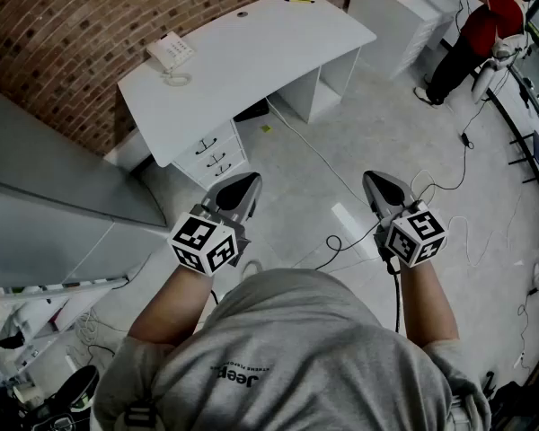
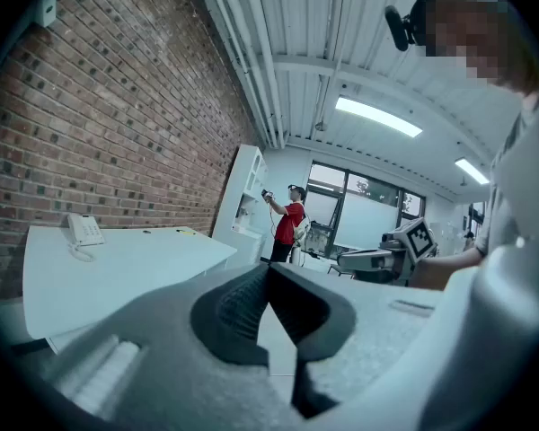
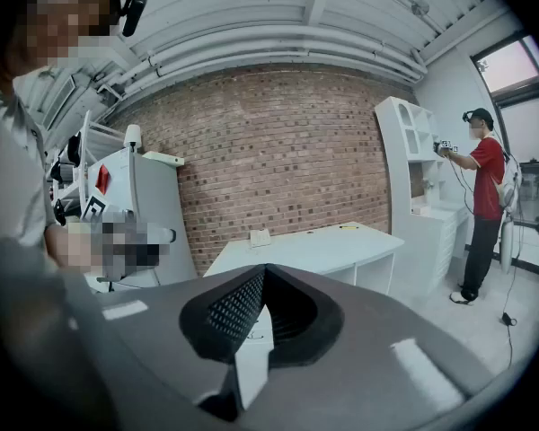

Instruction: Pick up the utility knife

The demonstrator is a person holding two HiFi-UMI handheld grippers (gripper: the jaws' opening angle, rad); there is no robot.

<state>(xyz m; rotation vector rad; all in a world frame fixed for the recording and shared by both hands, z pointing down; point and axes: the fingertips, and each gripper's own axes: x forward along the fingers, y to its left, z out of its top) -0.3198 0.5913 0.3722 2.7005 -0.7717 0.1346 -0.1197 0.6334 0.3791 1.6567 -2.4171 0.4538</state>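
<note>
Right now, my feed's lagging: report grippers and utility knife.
Left gripper, right gripper shut, empty. Slim yellow tool, likely knife, on white desk. Black floor cables between.

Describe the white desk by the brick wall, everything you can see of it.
The desk is white, with a smooth curved top that looks laminated, and it stands beside the brick wall. In the head view, a drawer unit with three dark handles sits under its left end and an open cubby holds up the right end. A white telephone rests on the left end. A small yellow tool, too small to identify, lies near the far right edge.
</note>
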